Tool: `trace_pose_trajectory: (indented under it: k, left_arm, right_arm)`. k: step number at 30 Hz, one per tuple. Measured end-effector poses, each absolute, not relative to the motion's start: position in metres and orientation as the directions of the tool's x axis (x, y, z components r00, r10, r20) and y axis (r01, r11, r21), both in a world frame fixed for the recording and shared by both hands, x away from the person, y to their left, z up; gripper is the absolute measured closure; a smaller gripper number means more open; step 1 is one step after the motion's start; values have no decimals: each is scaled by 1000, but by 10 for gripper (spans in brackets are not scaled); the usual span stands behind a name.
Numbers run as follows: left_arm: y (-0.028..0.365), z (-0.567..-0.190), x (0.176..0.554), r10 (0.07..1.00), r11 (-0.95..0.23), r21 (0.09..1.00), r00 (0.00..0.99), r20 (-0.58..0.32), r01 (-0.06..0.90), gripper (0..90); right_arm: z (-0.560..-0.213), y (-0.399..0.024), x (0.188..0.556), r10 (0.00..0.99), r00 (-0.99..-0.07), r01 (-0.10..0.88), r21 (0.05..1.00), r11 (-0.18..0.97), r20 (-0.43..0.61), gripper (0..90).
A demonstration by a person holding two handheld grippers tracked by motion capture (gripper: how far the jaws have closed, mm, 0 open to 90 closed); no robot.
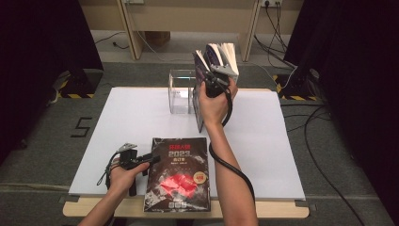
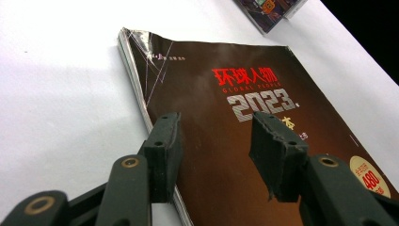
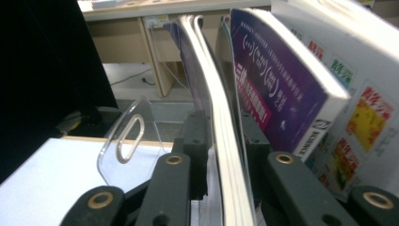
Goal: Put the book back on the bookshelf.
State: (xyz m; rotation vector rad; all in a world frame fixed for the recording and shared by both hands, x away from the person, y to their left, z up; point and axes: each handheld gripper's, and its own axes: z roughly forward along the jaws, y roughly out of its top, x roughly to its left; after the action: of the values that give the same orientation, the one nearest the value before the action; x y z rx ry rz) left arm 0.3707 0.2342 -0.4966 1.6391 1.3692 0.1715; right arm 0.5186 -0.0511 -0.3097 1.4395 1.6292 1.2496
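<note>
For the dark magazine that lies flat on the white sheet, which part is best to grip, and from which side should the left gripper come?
Probably its left long edge, the spine, from the left side. The dark magazine lies flat on the white sheet, so only an edge offers a hold. The open left gripper already straddles that edge, one of its fingers outside the spine and the other over the cover. Come low so a finger slides under.

Even overhead light, dark edges, slightly soft focus
</note>
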Motion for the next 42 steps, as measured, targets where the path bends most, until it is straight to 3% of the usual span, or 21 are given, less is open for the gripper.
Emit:
trace_pose_trajectory:
  k: [13, 22, 42]
  left_arm:
    - [234, -496, 371, 819, 90, 722, 361, -445, 686, 522]
    - [233, -496, 370, 820, 86, 723, 364, -442, 685, 523]
    - [235, -496, 371, 822, 86, 725, 362, -439, 684, 524]
  right_arm:
    - [-300, -60, 519, 956, -248, 429, 903, -36, 157, 770]
    - [-295, -60, 521, 961, -255, 495, 868, 35, 107, 842]
    - [-299, -55, 521, 965, -240, 450, 893, 14, 107, 845]
